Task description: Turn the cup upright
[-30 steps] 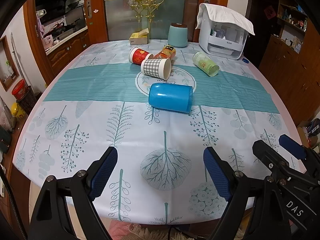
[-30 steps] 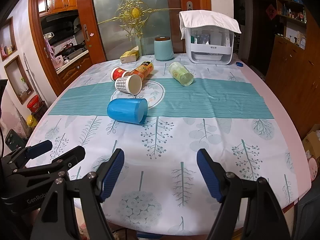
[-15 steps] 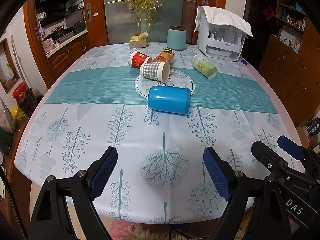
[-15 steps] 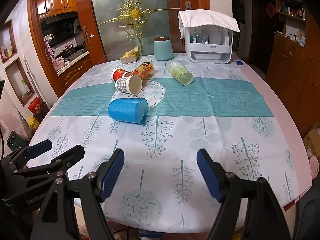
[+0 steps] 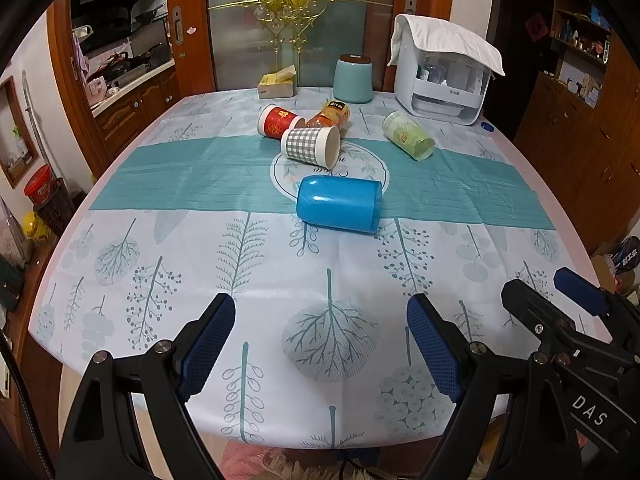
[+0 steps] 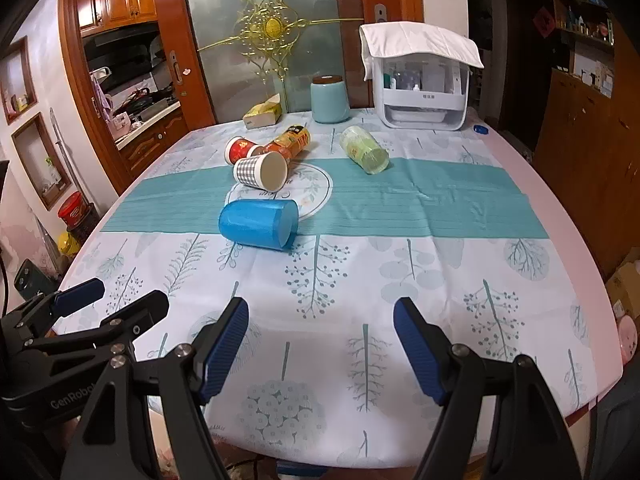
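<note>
A blue cup [image 5: 339, 203] lies on its side mid-table, its mouth to the right; it also shows in the right wrist view [image 6: 258, 224]. Behind it lie a grey checked paper cup [image 5: 311, 144], a red paper cup [image 5: 277, 121], an orange can [image 5: 330, 115] and a pale green cup [image 5: 407, 135], all on their sides. My left gripper [image 5: 320, 346] is open and empty over the table's near edge, well short of the blue cup. My right gripper [image 6: 320, 346] is open and empty, also near the front edge, to the right of the left one.
A teal canister [image 5: 353, 79], a yellow tissue box [image 5: 277, 82] and a white cloth-covered appliance [image 5: 444, 76] stand at the table's far end. A small blue cap [image 5: 486, 127] lies at the far right. The tablecloth [image 5: 200, 264] covers the table. Wooden cabinets stand on both sides.
Both grippers have risen and tilted slightly, so the table sits a little lower in view. Jaws stay open. No cup has moved.
</note>
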Demonstrator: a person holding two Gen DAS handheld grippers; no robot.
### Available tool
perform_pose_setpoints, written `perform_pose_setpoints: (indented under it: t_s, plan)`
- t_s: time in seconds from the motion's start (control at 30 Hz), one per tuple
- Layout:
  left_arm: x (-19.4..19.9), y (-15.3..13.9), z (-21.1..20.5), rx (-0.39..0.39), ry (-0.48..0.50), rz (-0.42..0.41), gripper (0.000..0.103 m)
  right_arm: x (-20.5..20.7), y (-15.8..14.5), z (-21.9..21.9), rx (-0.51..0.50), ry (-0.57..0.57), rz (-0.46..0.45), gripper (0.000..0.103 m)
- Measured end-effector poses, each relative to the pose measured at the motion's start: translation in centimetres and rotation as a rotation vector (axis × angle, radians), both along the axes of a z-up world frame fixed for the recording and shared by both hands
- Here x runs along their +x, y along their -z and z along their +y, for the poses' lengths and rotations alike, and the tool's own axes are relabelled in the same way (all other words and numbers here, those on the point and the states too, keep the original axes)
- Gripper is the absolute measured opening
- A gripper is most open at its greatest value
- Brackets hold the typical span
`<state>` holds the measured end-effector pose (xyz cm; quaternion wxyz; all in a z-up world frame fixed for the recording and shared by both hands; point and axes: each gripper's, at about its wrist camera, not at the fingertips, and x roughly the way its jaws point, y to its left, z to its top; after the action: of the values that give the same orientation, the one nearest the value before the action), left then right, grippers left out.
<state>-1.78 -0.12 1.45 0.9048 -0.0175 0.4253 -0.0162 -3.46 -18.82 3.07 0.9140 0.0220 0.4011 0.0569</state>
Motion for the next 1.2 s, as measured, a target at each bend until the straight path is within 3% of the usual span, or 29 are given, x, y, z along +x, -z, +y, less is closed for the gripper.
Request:
perform_pose_setpoints:
  t_s: [0.33, 0.6, 0.97, 1.2]
  plan:
    - [2.0, -0.4, -0.1, 0.032, 0.03, -0.006, 0.087, 1.9, -0.7, 0.4, -0.018, -0.018, -0.02, 0.076]
    - [5.2, 0.1, -0.4, 0.124, 0.092, -0.025, 0.087, 4.1, -0.2, 0.3, -0.011, -0.01, -0.003, 0.076]
    - [11.5, 3.2, 0.7, 0.21, 0.301, 0.029, 0.087, 7.7, 1.8, -0.1, 0.043, 0.032, 0.038, 0.075]
    - [13.4, 5.4, -0.9, 0.402, 0.531, -0.045, 0.087, 10.7, 5.3, 0.4, 0.072, 0.047, 0.127, 0.075]
